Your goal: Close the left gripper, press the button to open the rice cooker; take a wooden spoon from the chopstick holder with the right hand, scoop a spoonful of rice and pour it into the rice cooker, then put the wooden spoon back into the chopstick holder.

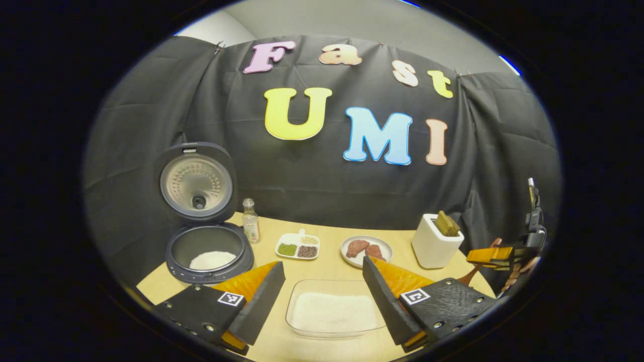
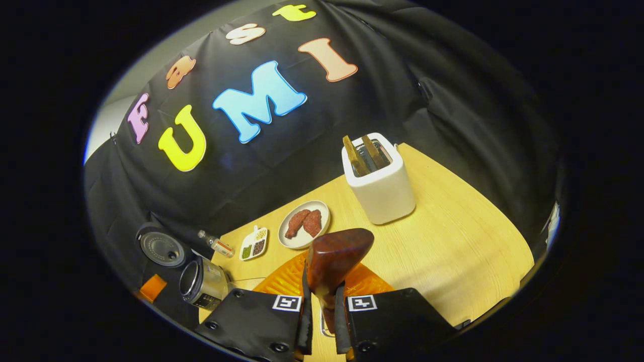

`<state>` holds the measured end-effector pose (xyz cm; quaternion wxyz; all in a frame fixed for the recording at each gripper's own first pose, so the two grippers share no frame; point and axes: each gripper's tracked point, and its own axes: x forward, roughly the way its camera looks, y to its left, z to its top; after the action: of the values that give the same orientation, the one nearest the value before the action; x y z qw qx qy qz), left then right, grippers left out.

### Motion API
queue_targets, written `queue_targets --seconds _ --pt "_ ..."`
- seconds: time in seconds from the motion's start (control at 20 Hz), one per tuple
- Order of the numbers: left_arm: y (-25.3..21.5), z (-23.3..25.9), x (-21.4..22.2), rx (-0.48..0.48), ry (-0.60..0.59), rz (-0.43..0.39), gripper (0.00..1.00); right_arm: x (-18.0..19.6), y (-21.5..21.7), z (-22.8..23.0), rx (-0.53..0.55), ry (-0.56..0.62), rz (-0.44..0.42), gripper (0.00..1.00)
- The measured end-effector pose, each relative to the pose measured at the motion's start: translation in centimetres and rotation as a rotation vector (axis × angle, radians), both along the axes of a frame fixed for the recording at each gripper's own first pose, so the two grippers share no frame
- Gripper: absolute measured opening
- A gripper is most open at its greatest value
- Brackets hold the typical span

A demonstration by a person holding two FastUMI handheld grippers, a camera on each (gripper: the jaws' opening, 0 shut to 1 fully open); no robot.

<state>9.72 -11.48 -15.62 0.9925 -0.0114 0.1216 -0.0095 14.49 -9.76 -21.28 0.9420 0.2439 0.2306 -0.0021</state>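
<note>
Glossy rounded wooden spoon [image 2: 334, 261] between gripper [image 2: 324, 322] fingers

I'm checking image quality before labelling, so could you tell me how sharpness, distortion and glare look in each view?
Left gripper view: fisheye bends the table edge; the rice cooker and clear container are sharp, with soft glare on the cooker's inner lid. Right gripper view: the scene is tilted, the wooden spoon close up is slightly soft, and the chopstick holder is evenly lit.
</note>
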Motion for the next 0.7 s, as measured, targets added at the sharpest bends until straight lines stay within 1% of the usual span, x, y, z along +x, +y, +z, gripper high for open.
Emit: queue_targets --seconds 0.15,0.3,0.4,0.45,0.55,0.6,0.65,0.7 --pt "1.8 0.3 -1.3 0.008 -0.003 0.061 0.97 0.2 0.6 -2.1 0.02 0.052 0.015 0.19" --pt "3.7 0.0 -2.8 0.004 0.015 0.131 0.96 0.4 0.8 -3.6 -0.006 0.063 0.036 0.21" --pt "4.7 -0.1 -3.8 0.0 0.022 0.171 0.96 0.4 0.8 -4.4 0.001 0.077 0.044 0.21" --pt "5.2 -0.2 -4.3 0.002 0.027 0.187 0.96 0.5 0.7 -4.9 0.004 0.09 0.041 0.23" --pt "5.8 0.0 -4.9 0.014 0.031 0.21 0.97 0.4 0.5 -5.8 0.006 0.106 0.041 0.23" --pt "5.9 0.1 -5.2 0.023 0.029 0.217 0.97 0.4 0.6 -5.9 0.0 0.102 0.051 0.19" --pt "6.1 0.4 -5.2 0.033 0.024 0.221 0.97 0.5 1.5 -5.9 -0.002 0.096 0.068 0.23" --pt "6.2 0.5 -5.0 0.04 0.019 0.22 0.96 0.7 1.8 -6.0 0.0 0.087 0.086 0.25"
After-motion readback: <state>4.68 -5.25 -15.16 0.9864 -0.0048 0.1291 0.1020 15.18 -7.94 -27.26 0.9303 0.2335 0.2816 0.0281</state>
